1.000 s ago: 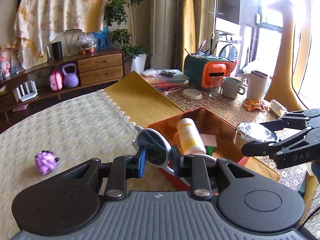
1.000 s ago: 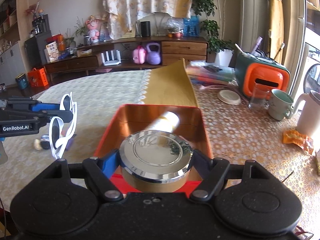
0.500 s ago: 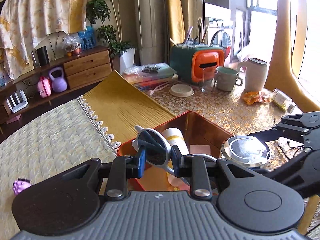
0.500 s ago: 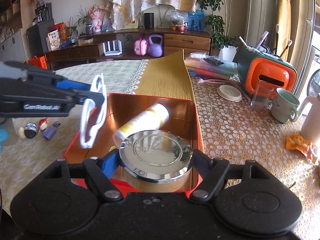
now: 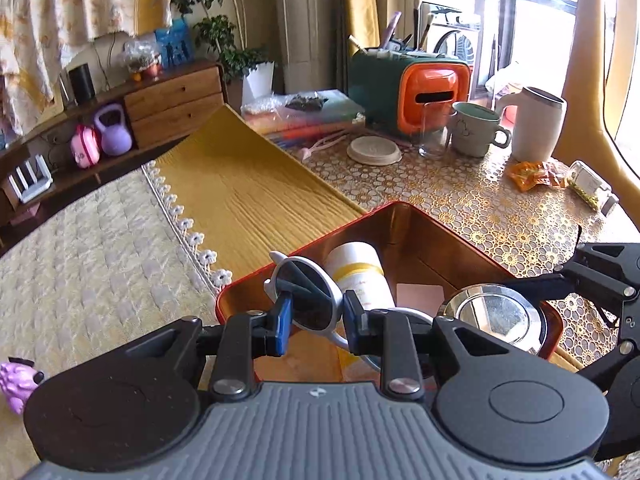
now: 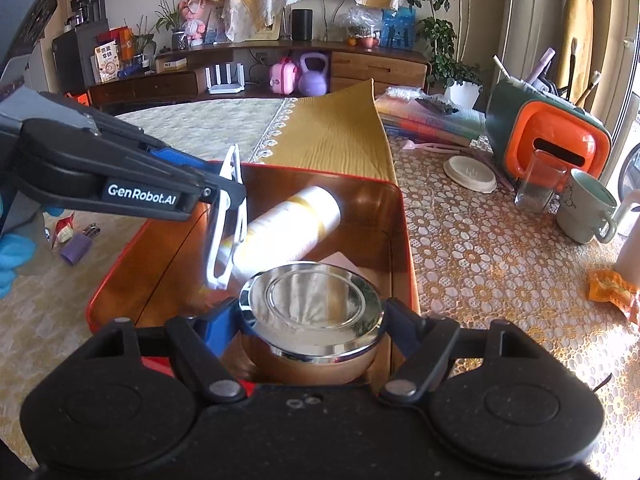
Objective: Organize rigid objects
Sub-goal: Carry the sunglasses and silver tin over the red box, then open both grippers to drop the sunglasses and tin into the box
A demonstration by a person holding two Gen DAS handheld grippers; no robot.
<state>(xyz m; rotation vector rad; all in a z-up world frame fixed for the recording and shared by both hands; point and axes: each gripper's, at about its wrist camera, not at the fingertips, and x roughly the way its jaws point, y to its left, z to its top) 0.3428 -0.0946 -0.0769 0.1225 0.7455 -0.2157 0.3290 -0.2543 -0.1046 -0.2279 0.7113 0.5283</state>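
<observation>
Sunglasses with white round frames (image 5: 308, 300) hang clamped in the left gripper (image 5: 314, 314) above the red metal tin (image 6: 400, 216). At three o'clock, the right gripper (image 6: 312, 316) clasps a shiny round lidded jar (image 6: 312, 300) over the tin's near corner.

Wooden sideboard (image 6: 280, 64), draped curtains (image 5: 60, 4), bright window (image 5: 560, 40), potted plants (image 6: 444, 40)

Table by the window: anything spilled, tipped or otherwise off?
Yes. A glass jar lies on its side at the table's far right edge, next to a crumpled orange wrapper, near the upright white jug. Nothing looks spilled.
</observation>
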